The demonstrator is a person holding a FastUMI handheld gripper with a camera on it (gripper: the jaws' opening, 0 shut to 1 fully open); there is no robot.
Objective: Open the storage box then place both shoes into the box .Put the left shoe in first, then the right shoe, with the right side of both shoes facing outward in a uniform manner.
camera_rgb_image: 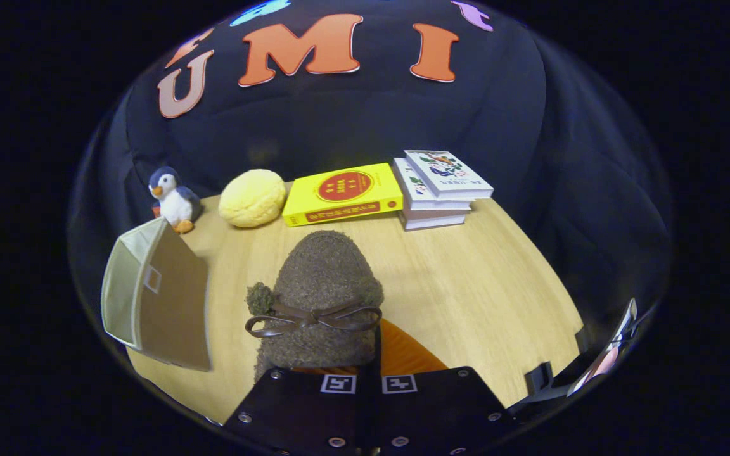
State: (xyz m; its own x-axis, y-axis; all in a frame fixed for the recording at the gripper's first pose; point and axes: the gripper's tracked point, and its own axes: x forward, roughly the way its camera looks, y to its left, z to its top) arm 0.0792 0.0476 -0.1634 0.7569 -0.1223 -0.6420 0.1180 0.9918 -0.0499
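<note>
We see the claw (365,380) closed tight on the heel of a brown fuzzy slipper (320,297) with a bow, toe pointing away above the tabletop (466,285). The open storage box (156,297) lies on its side left of it. Beyond: penguin plush (173,197), yellow book (341,193).

Yellow book (341,193): red disc on cover and red strip on spine carry print, too small to read. Stacked books (438,188): cover lettering illegible. Square coded markers on gripper (368,384), one per finger; fingers close together on shoe (319,297). Box (153,296): small blank label.
</note>
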